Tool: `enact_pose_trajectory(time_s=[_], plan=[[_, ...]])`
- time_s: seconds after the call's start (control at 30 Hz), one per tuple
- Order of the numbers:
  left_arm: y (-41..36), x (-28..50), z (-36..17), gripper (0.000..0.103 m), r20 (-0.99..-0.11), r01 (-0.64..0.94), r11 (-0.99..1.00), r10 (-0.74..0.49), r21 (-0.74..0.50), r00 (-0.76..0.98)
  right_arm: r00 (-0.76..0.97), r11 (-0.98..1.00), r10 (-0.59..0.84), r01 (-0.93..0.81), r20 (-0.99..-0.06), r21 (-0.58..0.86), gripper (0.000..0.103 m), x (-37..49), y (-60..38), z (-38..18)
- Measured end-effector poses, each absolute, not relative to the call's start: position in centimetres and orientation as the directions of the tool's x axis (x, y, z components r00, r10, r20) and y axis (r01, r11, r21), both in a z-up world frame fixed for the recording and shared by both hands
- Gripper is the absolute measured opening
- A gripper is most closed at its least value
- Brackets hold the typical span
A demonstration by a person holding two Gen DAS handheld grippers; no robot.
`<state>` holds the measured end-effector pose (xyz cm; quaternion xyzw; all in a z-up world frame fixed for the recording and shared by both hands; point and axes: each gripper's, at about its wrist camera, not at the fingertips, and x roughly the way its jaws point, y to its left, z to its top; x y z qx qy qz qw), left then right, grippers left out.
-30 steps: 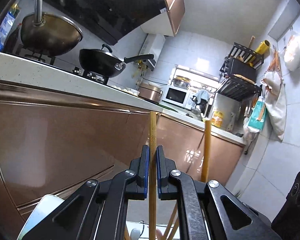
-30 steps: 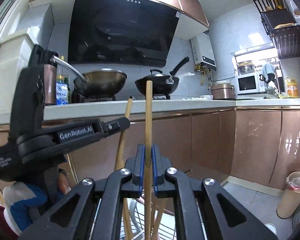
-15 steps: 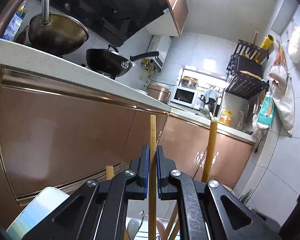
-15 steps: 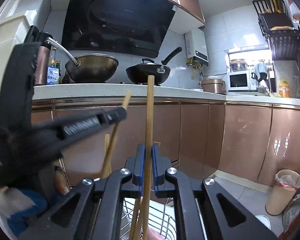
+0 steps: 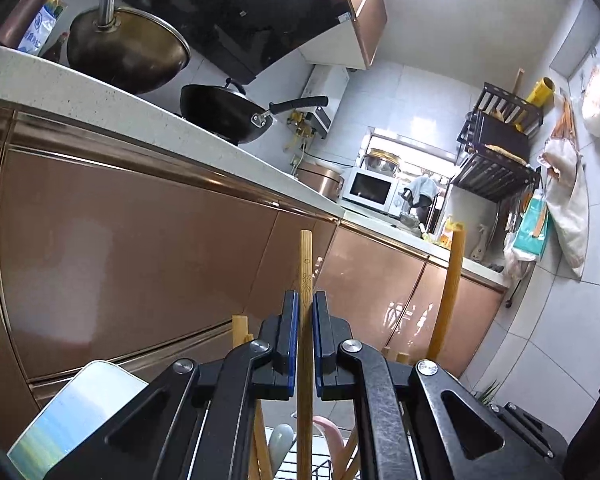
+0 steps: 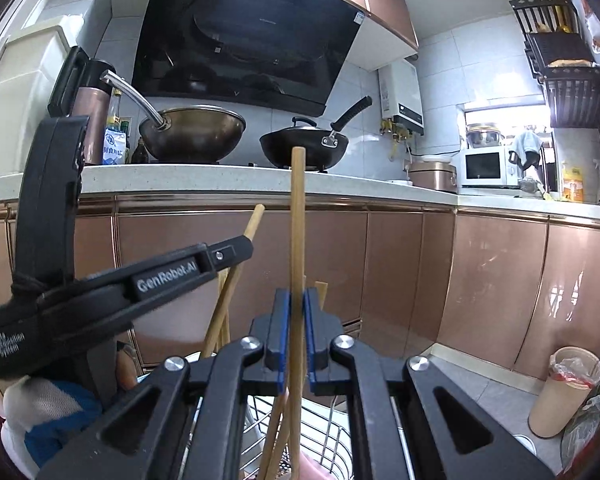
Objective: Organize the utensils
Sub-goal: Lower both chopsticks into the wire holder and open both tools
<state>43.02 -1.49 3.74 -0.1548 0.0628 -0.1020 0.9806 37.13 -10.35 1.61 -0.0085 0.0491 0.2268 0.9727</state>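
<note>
In the left wrist view my left gripper (image 5: 305, 304) is shut on a wooden chopstick (image 5: 305, 264) that stands upright between the blue pads. A second wooden stick (image 5: 451, 288) rises to its right. In the right wrist view my right gripper (image 6: 294, 300) is shut on that upright wooden stick (image 6: 298, 232). The left gripper (image 6: 236, 254) reaches in from the left there, clamped on its slanted chopstick (image 6: 236, 280). Below both grippers sits a wire rack (image 6: 327, 428) with several more chopsticks standing in it. A white spoon (image 5: 280, 444) shows low in the left wrist view.
Copper cabinet fronts (image 6: 403, 264) stand close ahead under a white counter (image 6: 188, 176) that carries a bronze wok (image 6: 194, 136) and a black pan (image 6: 303, 148). A lined bin (image 6: 563, 392) stands on the floor at the right. A pale board (image 5: 76, 412) leans at the lower left.
The left gripper has sunk with its chopstick, so the counter sits higher in its view. In the right wrist view the left gripper now reaches lower and further right. Both grips are unchanged.
</note>
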Motion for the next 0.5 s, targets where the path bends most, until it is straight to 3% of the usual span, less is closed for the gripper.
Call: enact_pose_trajectory(time_s=[0.3,0.5], plan=[[0.1,43.1,3.5,0.006,-0.100,0.180,0.916,-0.229,-0.359,0.968,0.882,0.887,0.461,-0.460,-0.098,0.032,0.007,37.3,-10.7,1.6],[0.4,42.7,4.6,0.006,-0.059,0.220,0.897,-0.262,-0.384,0.963,0.871,0.874,0.485,-0.483,-0.076,0.050,0.007,37.2,-11.2,2.2]])
